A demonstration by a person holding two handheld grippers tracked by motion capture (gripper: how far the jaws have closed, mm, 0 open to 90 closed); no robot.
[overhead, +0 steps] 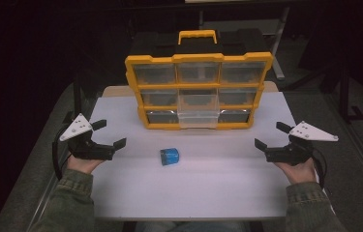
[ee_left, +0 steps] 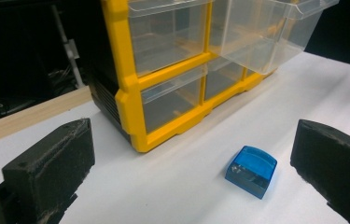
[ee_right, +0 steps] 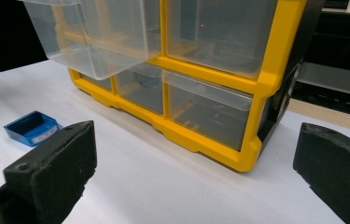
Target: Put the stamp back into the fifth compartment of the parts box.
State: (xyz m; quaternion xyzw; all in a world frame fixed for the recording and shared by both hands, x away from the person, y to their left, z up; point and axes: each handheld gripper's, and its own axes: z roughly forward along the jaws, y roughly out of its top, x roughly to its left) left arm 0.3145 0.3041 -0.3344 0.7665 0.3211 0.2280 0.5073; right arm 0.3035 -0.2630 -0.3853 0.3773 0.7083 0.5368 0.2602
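- Nearest the person, the left gripper (overhead: 110, 134) and the right gripper (overhead: 270, 136) hover at either side of the white table (overhead: 121, 193), well apart from each other, each held in a hand (overhead: 83, 163).
- Both sets of jaws stand wide open; nothing lies between them and they touch nothing. In the left gripper view the pads (ee_left: 51, 168) are bare, likewise in the right gripper view (ee_right: 53, 163).
- The small blue box (overhead: 170, 156) lies alone on the table, about midway between the two grippers and just near of the organizer. It looks untouched, so picking it up is not yet begun.
- Farther back stands the yellow drawer organizer (overhead: 198, 58), upright, its clear drawers facing the person.
- One clear drawer (overhead: 198, 116), in the middle column, is pulled out and juts toward the blue box; it appears empty.
- My judgement: the drawer is ready to receive; grasping the box, placing it in and closing the drawer all remain.
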